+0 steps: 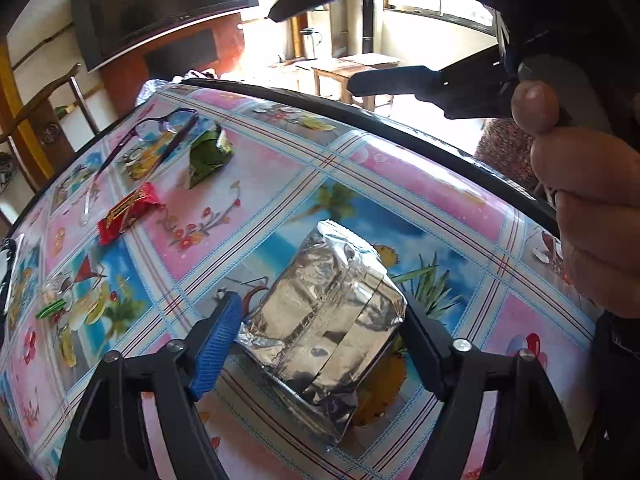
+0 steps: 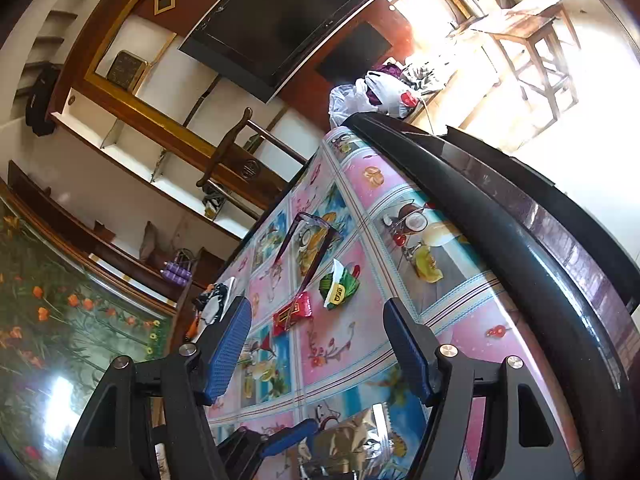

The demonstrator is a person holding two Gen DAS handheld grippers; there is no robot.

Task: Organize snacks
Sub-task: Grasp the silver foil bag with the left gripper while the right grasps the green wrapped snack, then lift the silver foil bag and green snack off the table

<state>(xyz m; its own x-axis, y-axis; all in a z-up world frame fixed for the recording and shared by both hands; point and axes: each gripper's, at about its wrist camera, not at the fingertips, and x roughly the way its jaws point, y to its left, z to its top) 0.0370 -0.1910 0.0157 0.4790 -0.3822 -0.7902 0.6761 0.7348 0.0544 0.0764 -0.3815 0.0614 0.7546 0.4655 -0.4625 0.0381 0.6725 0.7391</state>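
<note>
Between our left gripper (image 1: 320, 340) fingers sits the crinkled silver foil packet (image 1: 320, 320), pads clamped on it; right gripper (image 2: 316, 344), at one o'clock, released.

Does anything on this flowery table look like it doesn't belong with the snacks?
Yes: a pair of purple-framed eyeglasses lies open on the patterned tablecloth beside the green snack packet and red wrapper. It's the only non-snack there. The silver foil pouch sits crumpled between the left claw's fingers.
</note>
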